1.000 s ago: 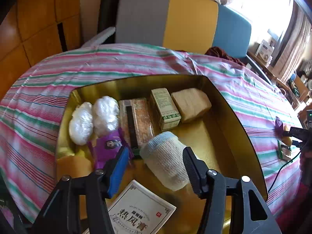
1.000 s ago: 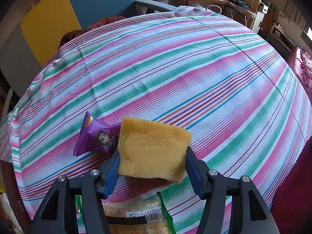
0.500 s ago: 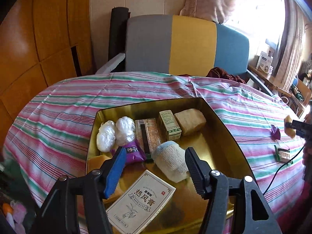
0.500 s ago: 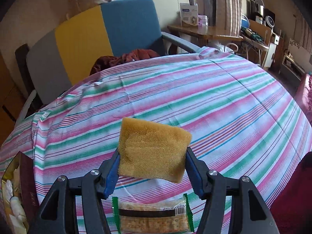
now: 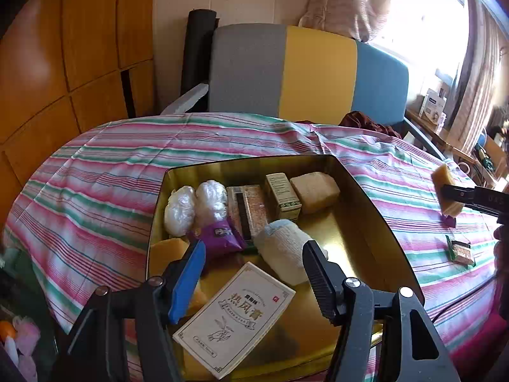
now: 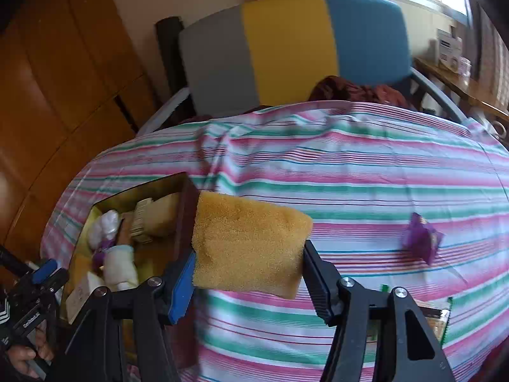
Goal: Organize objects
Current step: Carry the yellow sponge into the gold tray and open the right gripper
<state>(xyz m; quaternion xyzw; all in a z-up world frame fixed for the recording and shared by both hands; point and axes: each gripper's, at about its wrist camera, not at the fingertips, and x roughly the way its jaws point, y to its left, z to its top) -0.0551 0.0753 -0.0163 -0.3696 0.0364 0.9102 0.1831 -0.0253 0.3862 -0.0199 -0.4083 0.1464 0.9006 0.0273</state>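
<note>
My right gripper (image 6: pixel 248 270) is shut on a yellow sponge (image 6: pixel 248 245) and holds it in the air above the striped tablecloth, right of the gold tray (image 6: pixel 144 186). The sponge also shows in the left wrist view (image 5: pixel 447 191). My left gripper (image 5: pixel 254 270) is open and empty above the near end of the gold tray (image 5: pixel 369 210). In the tray lie a white rolled bandage (image 5: pixel 283 254), a purple packet (image 5: pixel 219 237), two white wrapped balls (image 5: pixel 194 207), a small green box (image 5: pixel 283 195), a tan block (image 5: pixel 315 187) and a white printed box (image 5: pixel 235 318).
A purple packet (image 6: pixel 421 238) and a green-edged cracker pack (image 6: pixel 437 316) lie on the striped cloth to the right of the tray. A grey, yellow and blue chair back (image 5: pixel 305 73) stands behind the table. Wooden panels (image 5: pixel 63 63) line the left wall.
My right gripper has lifted the sponge and swung left toward the tray. My left gripper has drawn back and up from the tray, away from the rolled bandage.
</note>
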